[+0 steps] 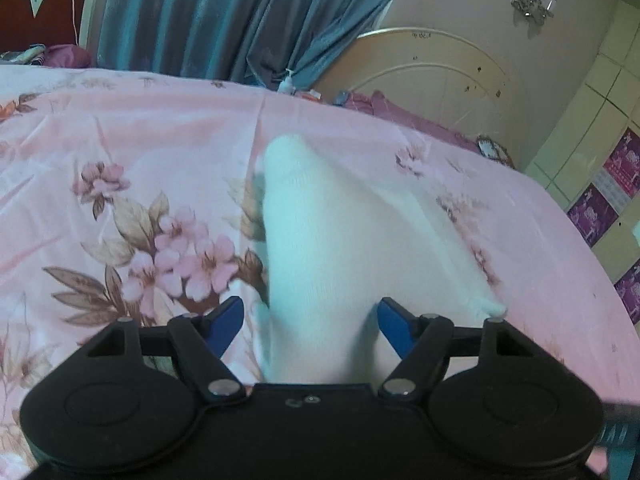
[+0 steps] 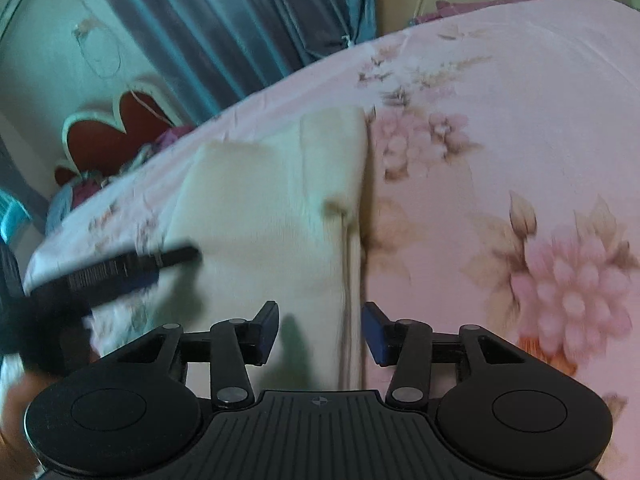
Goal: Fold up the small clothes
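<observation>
A small white knit garment lies on the pink floral bedsheet. In the left wrist view it runs from the middle of the bed down between my fingers. My left gripper is open, its blue pads on either side of the garment's near end. In the right wrist view the same garment looks cream and lies flat in front. My right gripper is open over its near right edge. The left gripper shows blurred at the left of that view, over the garment's left side.
Blue-grey curtains hang behind the bed. A cream headboard stands at the far right, a red heart-shaped headboard at the far left. The bed's right edge drops toward a tiled wall with purple posters.
</observation>
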### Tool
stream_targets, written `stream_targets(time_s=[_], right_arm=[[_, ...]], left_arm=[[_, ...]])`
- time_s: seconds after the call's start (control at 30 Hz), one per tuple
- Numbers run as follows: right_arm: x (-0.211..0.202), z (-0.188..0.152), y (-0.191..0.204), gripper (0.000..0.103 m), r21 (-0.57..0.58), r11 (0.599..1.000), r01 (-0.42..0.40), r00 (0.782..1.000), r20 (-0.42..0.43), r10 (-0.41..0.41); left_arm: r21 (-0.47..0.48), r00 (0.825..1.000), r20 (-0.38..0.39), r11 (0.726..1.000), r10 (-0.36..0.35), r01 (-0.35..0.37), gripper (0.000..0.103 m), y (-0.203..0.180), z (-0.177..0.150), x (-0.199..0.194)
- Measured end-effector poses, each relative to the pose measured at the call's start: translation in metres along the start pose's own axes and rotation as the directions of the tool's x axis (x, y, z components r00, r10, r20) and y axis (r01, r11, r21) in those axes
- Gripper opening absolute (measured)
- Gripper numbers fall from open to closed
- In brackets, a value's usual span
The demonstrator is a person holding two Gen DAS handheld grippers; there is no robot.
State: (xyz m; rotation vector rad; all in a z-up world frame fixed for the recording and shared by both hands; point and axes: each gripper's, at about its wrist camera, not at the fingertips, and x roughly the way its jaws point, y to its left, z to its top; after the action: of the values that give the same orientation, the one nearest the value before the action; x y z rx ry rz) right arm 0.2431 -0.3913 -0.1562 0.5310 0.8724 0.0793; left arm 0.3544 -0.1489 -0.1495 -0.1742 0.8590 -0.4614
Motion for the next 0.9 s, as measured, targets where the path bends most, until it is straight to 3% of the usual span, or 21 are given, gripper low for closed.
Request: stream_targets(time_s=[0.03, 0.07, 0.23, 0.33, 0.4, 0.43, 0.53, 0.67, 0.9], right_arm=[[0.002, -0.004, 0.0, 0.023, -0.005, 1.0, 0.013, 1.0, -0.015, -0.013], [0.003, -0.007, -0.002, 0.013, -0.002, 1.0, 0.022, 0.999, -0.024, -0.022], [0.0, -0.018, -0.009, 0.011, -0.002, 0.998, 0.059, 0.998, -0.037, -0.059], [-0.006, -0.011, -0.006, 0.012, -0.037, 0.999, 0.027, 0.997, -0.065, -0.029], [-0.014, 0.0, -0.003, 0.013, -0.044, 0.998, 0.033, 0.999, -0.024, -0.035], [-0.017, 0.007, -0.002, 0.016, -0.036, 0.999, 0.031, 1.0, 0.003, -0.03], [-0.018, 0.031, -0.002, 0.062, -0.016, 0.999, 0.029, 0.996, 0.087, -0.027], [0.002, 0.065, 0.001, 0.063, 0.015, 0.999, 0.03, 0.99, 0.138, -0.032], [0.073, 0.122, -0.024, 0.063, 0.196, 0.981, 0.014, 0.997, 0.075, -0.029]], left_arm=[[-0.002, 1.0, -0.007, 1.0, 0.0, 0.0, 0.072, 0.001, 0.002, 0.002], [-0.004, 1.0, -0.013, 1.0, 0.001, -0.001, 0.073, 0.001, 0.004, 0.005], [-0.008, 0.996, -0.089, 1.0, -0.013, 0.013, 0.079, 0.005, 0.003, 0.024], [-0.016, 0.996, -0.081, 0.999, -0.032, 0.031, 0.072, 0.005, 0.007, 0.018], [-0.033, 0.997, -0.059, 0.998, -0.05, 0.048, 0.072, 0.006, 0.014, 0.012], [-0.051, 0.997, -0.049, 0.997, -0.058, 0.056, 0.073, 0.007, 0.02, 0.01], [-0.087, 0.997, -0.041, 0.994, -0.065, 0.061, 0.073, 0.011, 0.036, 0.015], [-0.088, 0.999, -0.028, 0.995, -0.043, 0.041, 0.073, 0.013, 0.053, 0.028], [-0.221, 1.0, -0.007, 0.975, -0.024, 0.022, 0.072, 0.034, 0.068, 0.055]])
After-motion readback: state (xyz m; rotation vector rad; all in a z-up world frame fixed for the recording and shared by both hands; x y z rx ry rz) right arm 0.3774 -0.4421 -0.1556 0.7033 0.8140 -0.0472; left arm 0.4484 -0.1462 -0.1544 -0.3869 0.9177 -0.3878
